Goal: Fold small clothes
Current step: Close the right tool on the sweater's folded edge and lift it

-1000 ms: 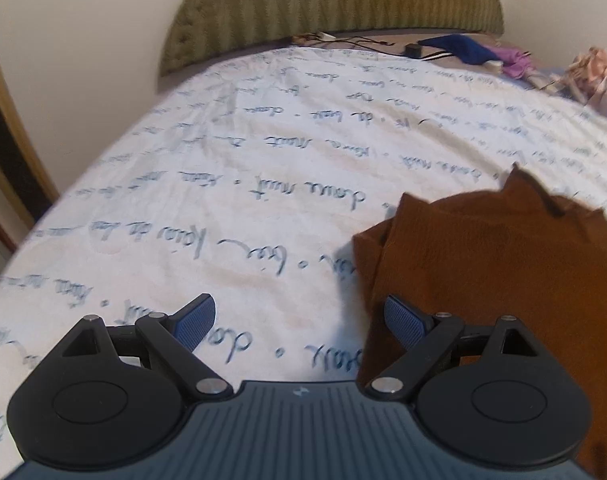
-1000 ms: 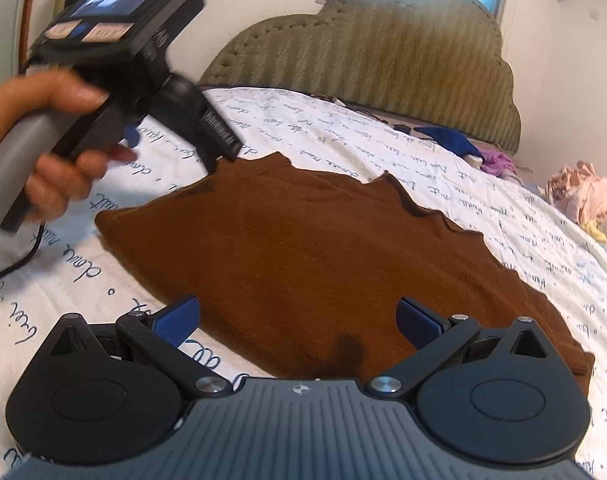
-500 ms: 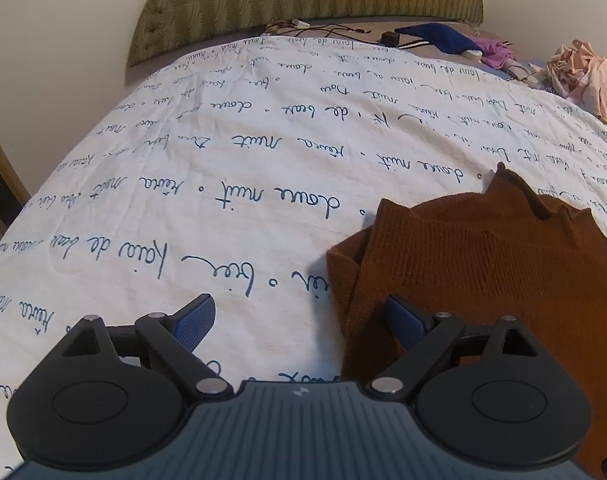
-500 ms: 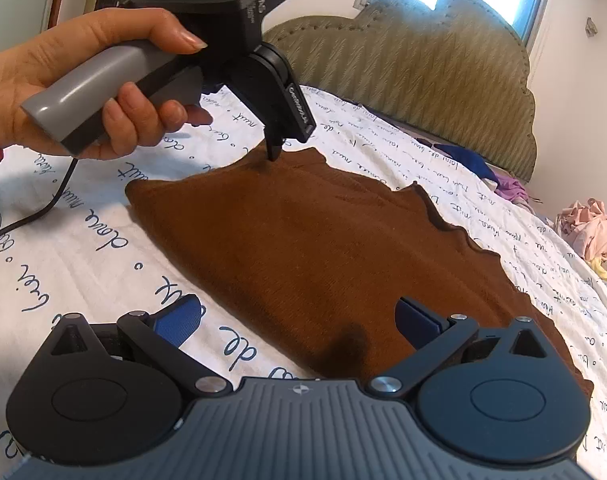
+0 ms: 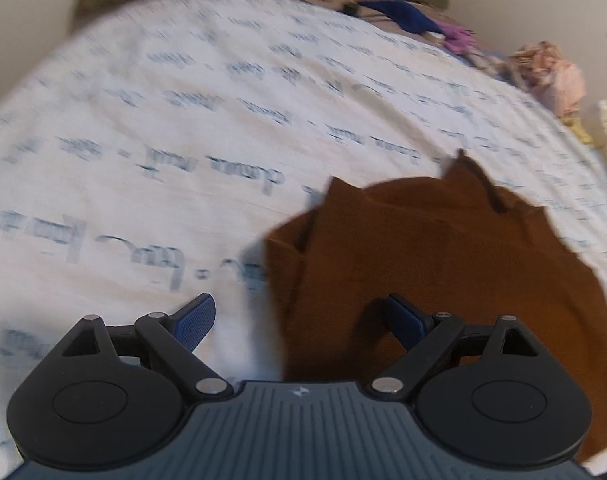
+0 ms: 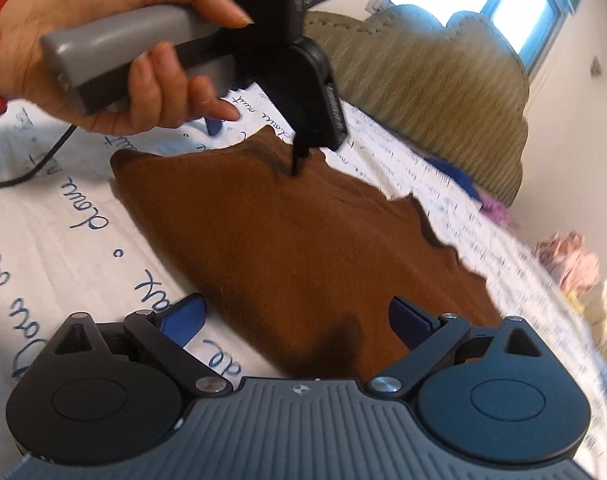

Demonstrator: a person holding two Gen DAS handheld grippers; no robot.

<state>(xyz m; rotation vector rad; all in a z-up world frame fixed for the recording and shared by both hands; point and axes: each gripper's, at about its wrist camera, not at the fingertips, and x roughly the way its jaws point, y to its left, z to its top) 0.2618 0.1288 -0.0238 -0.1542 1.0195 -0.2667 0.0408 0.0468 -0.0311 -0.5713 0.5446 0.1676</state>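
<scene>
A brown knit garment [image 5: 423, 264] lies flat on the white bedsheet with blue script [image 5: 183, 120]. In the left wrist view my left gripper [image 5: 299, 320] is open, its jaws astride the garment's near left edge, one fingertip over the cloth. In the right wrist view the same garment [image 6: 303, 248] spreads ahead, and my right gripper [image 6: 299, 320] is open over its near corner. The left gripper also shows in the right wrist view [image 6: 299, 160], held by a hand, its tip down at the garment's far edge.
An olive padded headboard [image 6: 423, 80] stands at the bed's far end. Blue and purple clothes [image 5: 415, 20] and a pink crumpled pile [image 5: 551, 72] lie at the far right. A black cable [image 6: 23, 172] trails over the sheet on the left.
My left gripper has moved right and down onto the garment's far edge; its view is blurred by motion. My right gripper has come closer to the near corner. Both stay open.
</scene>
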